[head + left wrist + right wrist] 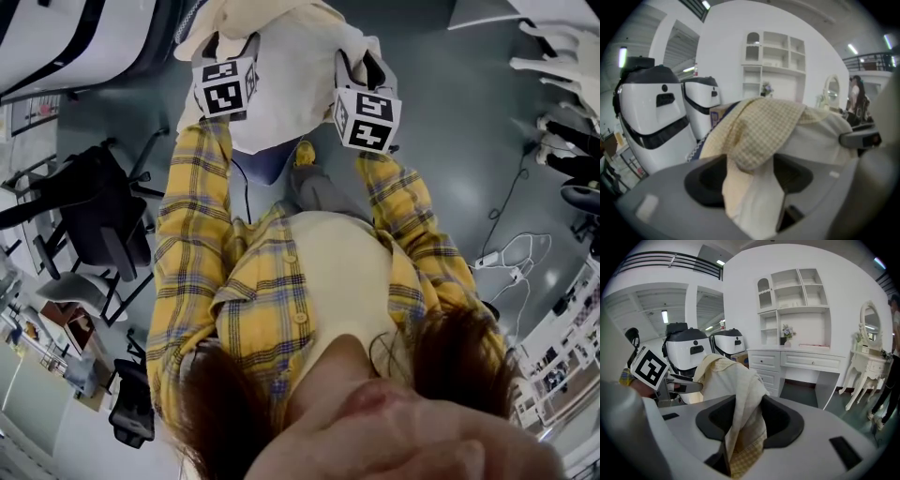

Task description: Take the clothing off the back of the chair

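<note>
**Cream garment bunched between my two tongs**

Nearest to me are my own yellow plaid sleeves (192, 216), reaching out over a grey floor (450, 141). To my left on that floor stands a black office chair (94, 211). To my right lies a power strip (489, 258) with loops of white cable.

Straight ahead, the garment (291, 89) fills the space between my hands. It is cream outside with a pale yellow checked lining, and it is heaped in a hump that blocks most of what sits beneath it. A dark blue surface (267, 161) shows under its hem, but I cannot tell if that is the chair back.

Beyond the cloth stand two rounded white machines (691, 352) with dark bands. Behind them is a white shelf unit (797, 301) over drawers, and a dressing table (867, 362) with an oval mirror is off to the right. A person (858, 101) stands far back.

My left tongs (752, 180) are spread wide. A fold of the checked lining droops into the gap and hangs loosely between the dark pads, which do not press on it.

My right tongs (747, 427) are narrower. Their pads pinch a gathered strip of the garment, which rises from the jaws up to the hump.
</note>
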